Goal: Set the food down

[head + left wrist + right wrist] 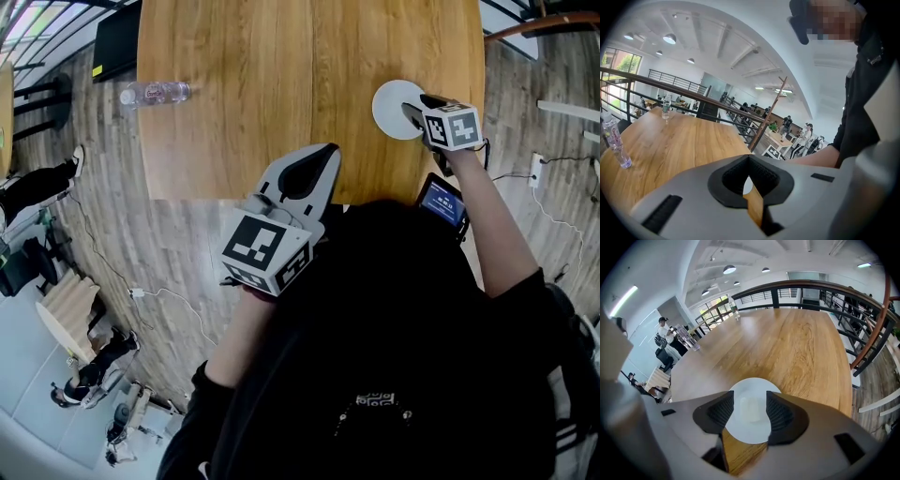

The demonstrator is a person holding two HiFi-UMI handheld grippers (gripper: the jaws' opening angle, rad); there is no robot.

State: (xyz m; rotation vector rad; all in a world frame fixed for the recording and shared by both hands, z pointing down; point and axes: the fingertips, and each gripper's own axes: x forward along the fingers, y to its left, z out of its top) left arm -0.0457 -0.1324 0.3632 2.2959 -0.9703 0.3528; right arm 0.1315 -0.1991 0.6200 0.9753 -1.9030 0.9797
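A small pale piece of food (750, 410) lies on a round white plate (746, 433) near the table's right front edge. My right gripper (749, 394) hovers over it with its jaws apart. The food sits between the pads, which stand clear of it on both sides. The head view shows the right gripper (412, 111) reaching over the plate (389, 105). My left gripper (323, 155) hangs at the table's front edge, raised and pointing across the table. Its jaws (748, 157) meet at the tips with nothing between them.
The wooden table (244, 84) carries a plastic water bottle (155, 93) at its far left edge. A small device with a lit screen (442, 202) is by my right forearm. A metal railing (806, 287) runs behind the table.
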